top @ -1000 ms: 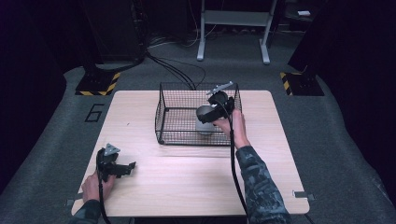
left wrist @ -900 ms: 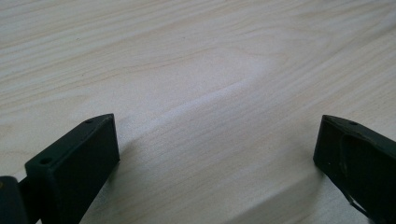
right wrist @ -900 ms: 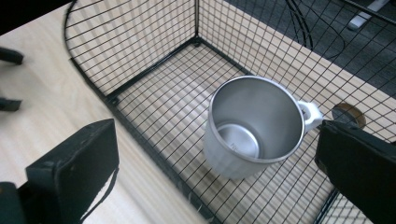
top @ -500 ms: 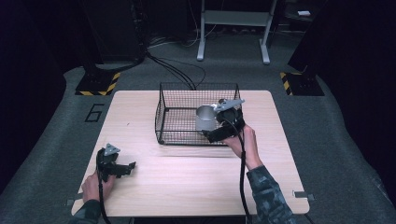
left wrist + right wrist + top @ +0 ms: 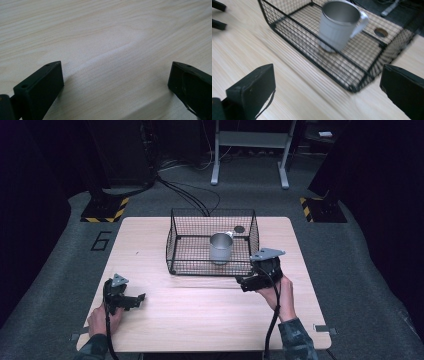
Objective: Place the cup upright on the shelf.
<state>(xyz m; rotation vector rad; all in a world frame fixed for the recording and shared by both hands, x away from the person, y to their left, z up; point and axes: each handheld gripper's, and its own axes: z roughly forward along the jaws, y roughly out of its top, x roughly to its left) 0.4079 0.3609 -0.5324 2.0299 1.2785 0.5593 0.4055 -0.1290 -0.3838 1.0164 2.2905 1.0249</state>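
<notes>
A pale wooden counter [image 5: 200, 320] stands on grey carpet [image 5: 365, 270]. Behind it, black cables [image 5: 185, 195] trail across the floor beside a white metal stand [image 5: 250, 140] and yellow-black striped bases [image 5: 105, 210].

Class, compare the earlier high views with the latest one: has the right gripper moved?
Yes. The right gripper has come back out of the wire basket toward the person; it is now over the table by the basket's near right corner, empty, jaws open.
</notes>
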